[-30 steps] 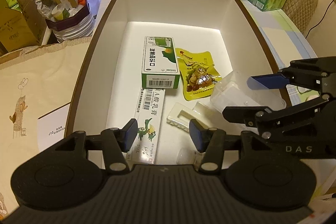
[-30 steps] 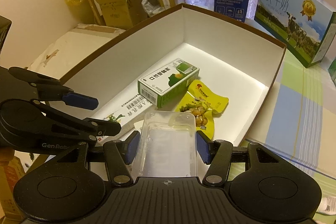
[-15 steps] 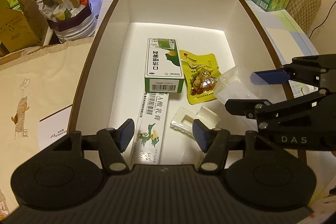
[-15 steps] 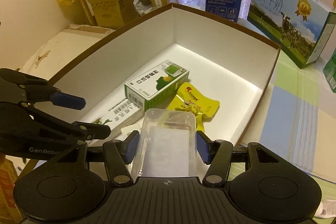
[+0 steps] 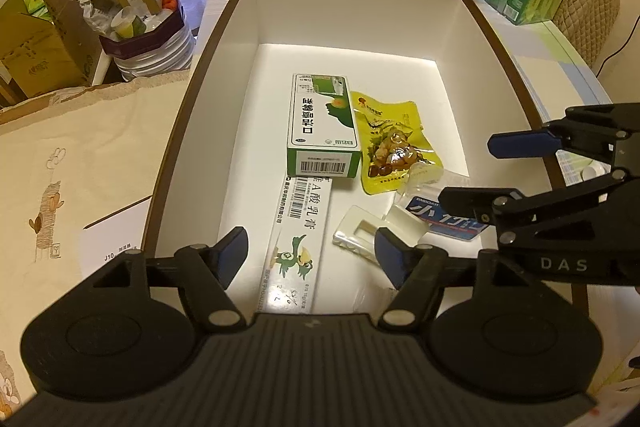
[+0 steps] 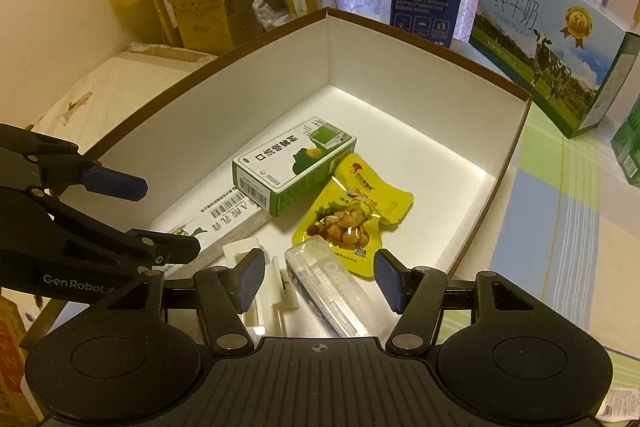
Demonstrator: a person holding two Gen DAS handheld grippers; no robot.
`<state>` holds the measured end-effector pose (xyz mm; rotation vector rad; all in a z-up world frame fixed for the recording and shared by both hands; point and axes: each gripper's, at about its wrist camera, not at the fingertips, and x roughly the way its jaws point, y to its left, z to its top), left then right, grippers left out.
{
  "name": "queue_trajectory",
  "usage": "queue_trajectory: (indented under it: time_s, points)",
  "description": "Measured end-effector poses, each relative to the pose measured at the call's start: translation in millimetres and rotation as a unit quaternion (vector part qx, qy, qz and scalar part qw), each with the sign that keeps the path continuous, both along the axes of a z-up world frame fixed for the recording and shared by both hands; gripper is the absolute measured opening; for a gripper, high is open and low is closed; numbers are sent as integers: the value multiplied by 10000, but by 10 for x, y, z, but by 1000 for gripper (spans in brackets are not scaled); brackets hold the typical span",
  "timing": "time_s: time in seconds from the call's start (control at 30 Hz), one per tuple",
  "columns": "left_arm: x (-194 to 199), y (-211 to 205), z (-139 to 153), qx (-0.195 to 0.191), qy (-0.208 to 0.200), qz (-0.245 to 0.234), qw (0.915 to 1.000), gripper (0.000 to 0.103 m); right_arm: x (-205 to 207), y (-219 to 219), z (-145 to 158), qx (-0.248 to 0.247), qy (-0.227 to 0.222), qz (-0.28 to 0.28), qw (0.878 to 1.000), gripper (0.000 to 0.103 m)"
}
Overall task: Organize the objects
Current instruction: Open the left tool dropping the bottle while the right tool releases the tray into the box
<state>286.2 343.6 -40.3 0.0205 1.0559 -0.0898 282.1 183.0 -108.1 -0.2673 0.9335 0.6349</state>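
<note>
Several items already lie inside the large white-lined cardboard box with a brown rim (image 5: 224, 11): a green-and-white rectangular carton (image 5: 322, 125) near the middle of the floor, a yellow foil snack pouch (image 5: 394, 147) touching its right side, a long white tube carton with a duck print (image 5: 298, 241) toward the near edge, a small white plastic tray (image 5: 356, 233) beside it, and a clear plastic case with a blue label (image 6: 332, 293) resting by the near right corner, its far end against the pouch. Judging by this, most of the sorting looks done; whether more things wait outside the box cannot be told.

The right gripper (image 6: 320, 279) hovers just above the clear case, fingers apart and empty. The left gripper (image 5: 312, 259) hangs over the near edge above the tube carton, fingers also spread, holding nothing.
</note>
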Motion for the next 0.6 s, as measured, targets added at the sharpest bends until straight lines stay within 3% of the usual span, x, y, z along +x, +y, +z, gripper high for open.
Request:
queue_trajectory:
  time_s: [0.6]
  points:
    - [-336,-104,379,-32,-436,181,9989,74,-266,-270,274,481,-70,-22,9988,60]
